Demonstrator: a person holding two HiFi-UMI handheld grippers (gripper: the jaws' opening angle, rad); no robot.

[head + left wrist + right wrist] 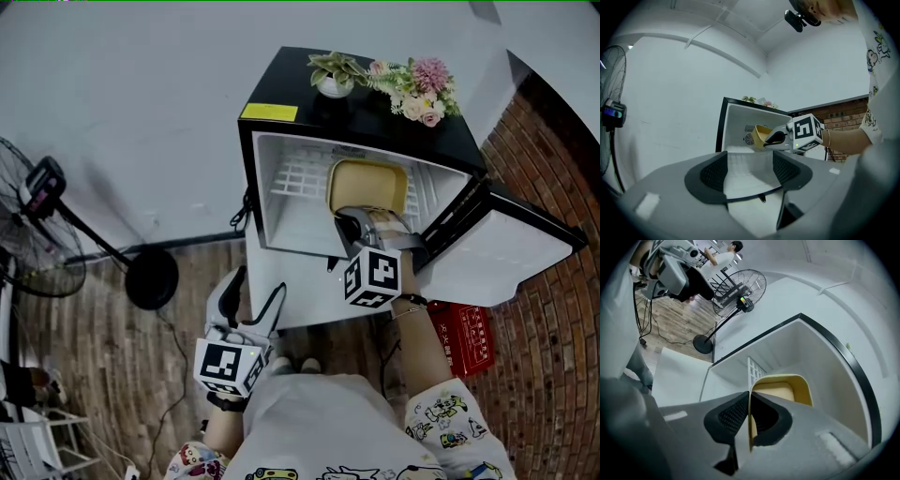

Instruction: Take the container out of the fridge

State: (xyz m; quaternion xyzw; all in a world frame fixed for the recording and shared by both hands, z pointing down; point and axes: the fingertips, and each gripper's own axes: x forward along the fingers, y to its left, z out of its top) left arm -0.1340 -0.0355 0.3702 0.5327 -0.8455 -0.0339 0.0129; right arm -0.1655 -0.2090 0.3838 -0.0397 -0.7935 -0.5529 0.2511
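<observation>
A small black fridge [281, 89] stands open, its white inside showing. A shallow yellow container [367, 185] sits tilted at the fridge opening. My right gripper [352, 225] is shut on the container's near rim; in the right gripper view the yellow container's [783, 391] rim runs edge-on between the pads of the right gripper [749, 402]. My left gripper [253, 292] hangs open, low, in front of the fridge, with nothing in it. From the left gripper view, the left gripper [750, 171] faces the fridge [736, 123], the container [760, 133] and the right gripper [776, 138].
The fridge door [511, 246] stands swung open to the right. Flowers and a small pot [412, 89] rest on the fridge top. A standing fan [42, 220] with a round base [151, 278] is at the left. A red box [465, 337] lies on the wooden floor.
</observation>
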